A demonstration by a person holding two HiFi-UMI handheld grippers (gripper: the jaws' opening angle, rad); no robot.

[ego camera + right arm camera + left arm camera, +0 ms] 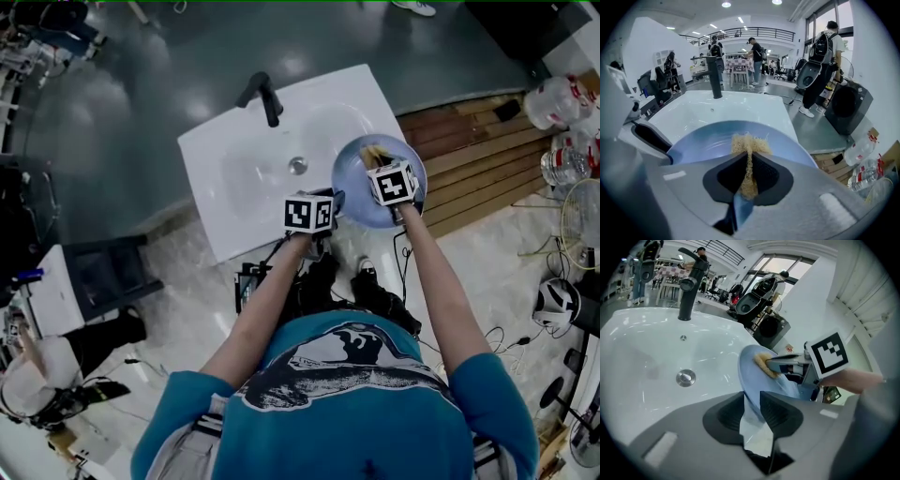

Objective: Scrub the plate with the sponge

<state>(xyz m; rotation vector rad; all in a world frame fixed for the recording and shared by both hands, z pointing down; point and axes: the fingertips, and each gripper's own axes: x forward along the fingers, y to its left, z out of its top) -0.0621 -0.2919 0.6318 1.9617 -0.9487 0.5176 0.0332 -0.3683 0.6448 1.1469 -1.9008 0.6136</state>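
The plate (354,183) (749,373) (705,140), round and blue, is held up over the near right corner of the sink (234,159) (647,357) (693,110). Its face is turned up towards the person, and its right rim reaches out past the sink's right edge. The left gripper (335,202) (752,409) has closed on the plate's near-left rim; its view looks along the plate edge-on, with the rim running between the two pads. The right gripper (377,161) (774,363) (749,169) comes in from the near side with its jaws squeezed narrowly on the sponge (375,150) (762,363) (749,140). The sponge's long axis runs along the jaws, away from the person and towards the tap. Its frayed yellow end sticks out past the tips and lies on the plate's face, about mid-plate.

Left of the plate the basin is open down to the drain (298,166) (686,378). The black tap (265,96) (690,284) (715,77) stands at the far rim, well apart from the plate. To the right, beyond the sink, lie wooden boards (469,159).
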